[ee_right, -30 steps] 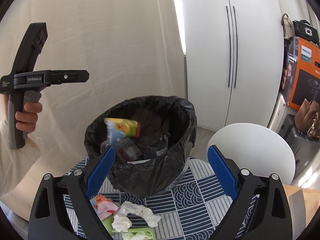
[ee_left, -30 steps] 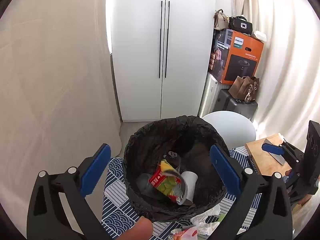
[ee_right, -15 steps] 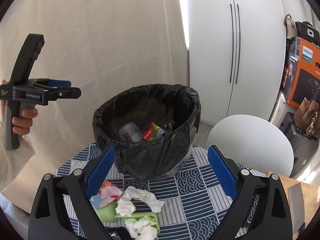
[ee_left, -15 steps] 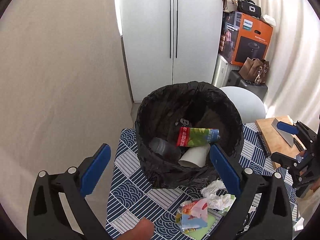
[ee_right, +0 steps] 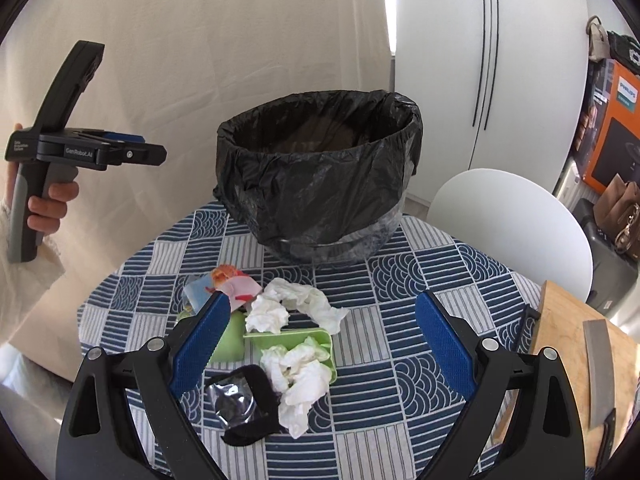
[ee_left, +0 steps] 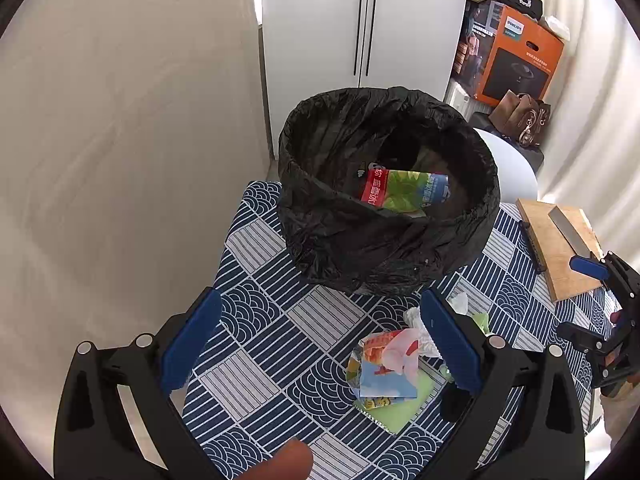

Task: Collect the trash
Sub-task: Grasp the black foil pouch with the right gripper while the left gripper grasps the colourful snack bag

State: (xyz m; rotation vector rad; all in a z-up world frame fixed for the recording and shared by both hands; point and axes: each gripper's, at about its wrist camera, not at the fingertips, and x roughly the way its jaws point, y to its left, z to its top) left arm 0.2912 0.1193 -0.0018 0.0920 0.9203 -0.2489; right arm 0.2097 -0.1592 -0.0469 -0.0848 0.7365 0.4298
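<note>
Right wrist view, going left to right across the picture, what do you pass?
Left gripper held up in a hand → black-lined trash bin → white chair → wooden cutting board with a knife on it.

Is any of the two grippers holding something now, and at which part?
Nothing is held. The left gripper and the right gripper are both open and empty above the trash on the table.

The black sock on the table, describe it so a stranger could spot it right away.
Start at the trash bin lined with a black bag on the blue patterned tablecloth. Nearer the camera lies a litter pile: white tissues, a green tray. The black sock is at its near edge, the only dark, soft item.
</note>
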